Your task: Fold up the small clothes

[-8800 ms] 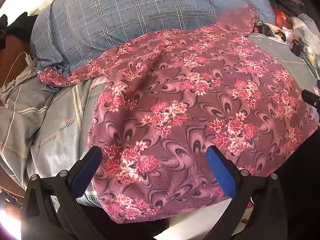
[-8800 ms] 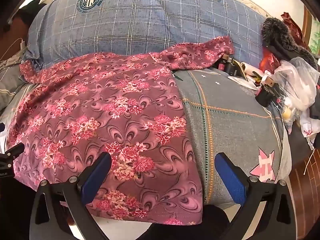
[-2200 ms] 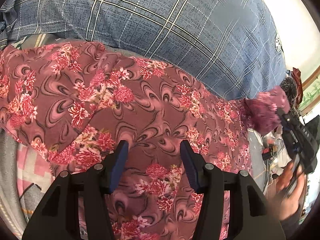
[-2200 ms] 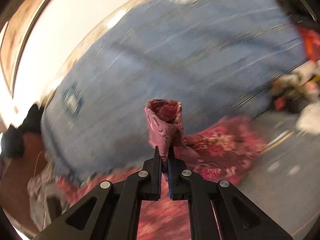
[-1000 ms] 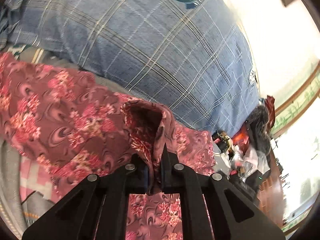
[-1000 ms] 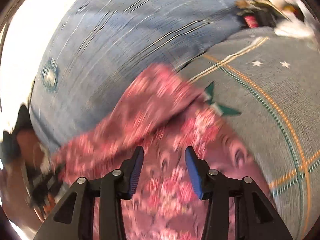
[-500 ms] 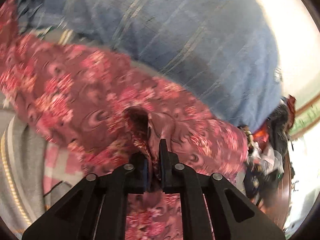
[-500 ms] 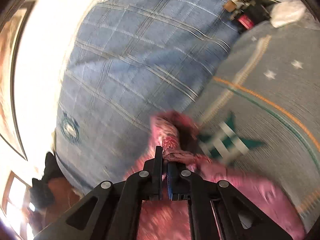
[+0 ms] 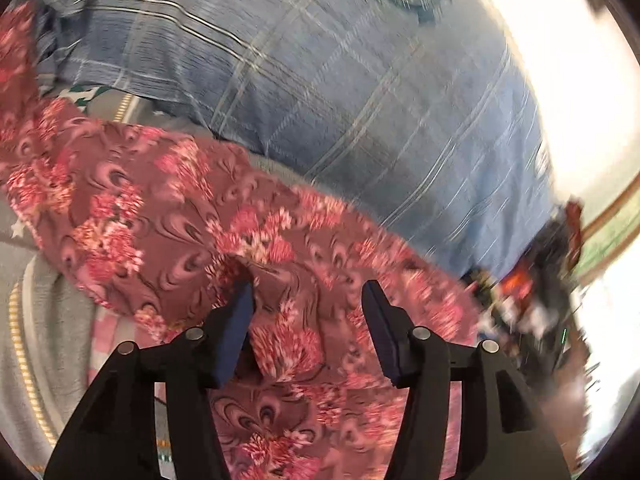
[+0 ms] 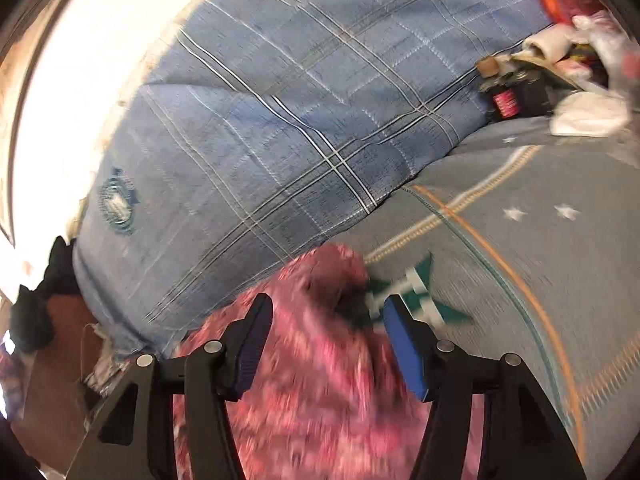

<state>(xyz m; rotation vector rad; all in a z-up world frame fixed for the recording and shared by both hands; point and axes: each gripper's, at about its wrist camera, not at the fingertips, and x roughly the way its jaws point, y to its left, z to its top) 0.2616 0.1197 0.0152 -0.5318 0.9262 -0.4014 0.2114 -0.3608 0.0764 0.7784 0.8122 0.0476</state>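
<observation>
A maroon garment with pink flowers [image 9: 192, 220] lies spread on the grey bed cover. My left gripper [image 9: 307, 294] is open just above it, jaws apart, with a raised fold of the cloth by the left fingertip [image 9: 240, 300]. In the right wrist view the same garment [image 10: 320, 360] lies bunched and blurred below my right gripper [image 10: 327, 312], which is open, jaws apart, over the cloth's far edge. Neither gripper holds anything.
A big blue plaid pillow [image 9: 340, 92] lies behind the garment, also in the right wrist view [image 10: 280, 120]. The grey bed cover [image 10: 520, 260] with stars and stripes extends right. Clutter of bags and small items [image 10: 560, 64] sits at the far right.
Both grippers were shut on folds of the garment half a second ago. Both have opened and let the cloth drop onto the bed.
</observation>
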